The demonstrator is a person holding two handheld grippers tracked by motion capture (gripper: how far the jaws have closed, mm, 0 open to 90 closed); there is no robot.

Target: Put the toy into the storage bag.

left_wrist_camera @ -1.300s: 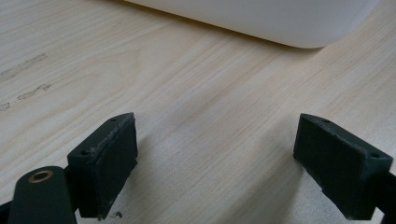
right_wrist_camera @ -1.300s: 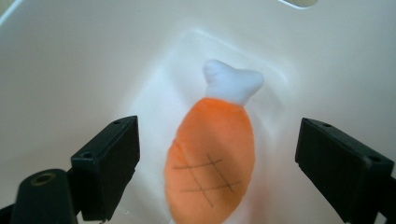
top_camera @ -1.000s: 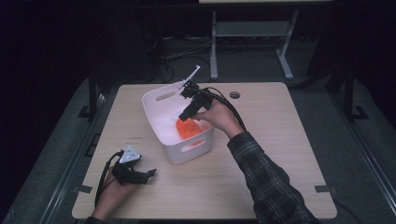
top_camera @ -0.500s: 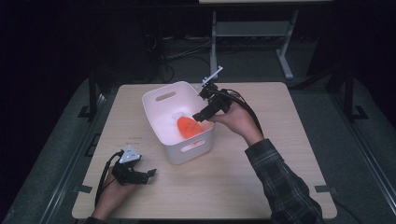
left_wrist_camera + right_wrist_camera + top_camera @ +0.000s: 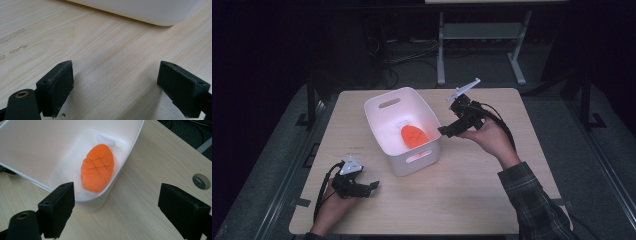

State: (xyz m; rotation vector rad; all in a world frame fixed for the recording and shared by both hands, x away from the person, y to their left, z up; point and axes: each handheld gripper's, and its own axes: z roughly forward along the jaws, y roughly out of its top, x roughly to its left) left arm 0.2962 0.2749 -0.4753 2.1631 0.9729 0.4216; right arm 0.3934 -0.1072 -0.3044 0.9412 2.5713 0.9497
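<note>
The orange plush toy [image 5: 414, 135] lies inside the white bin [image 5: 428, 155] near the tabletop's middle, so placing looks done. The right gripper [image 5: 447, 131] hangs beside the bin's right wall, jaws wide and empty. The left gripper [image 5: 373, 186] rests near the front-left corner, jaws wide, empty.

Right hand-held gripper [image 5: 443, 131] left bin [image 5: 428, 114] (apparently empty).
</note>
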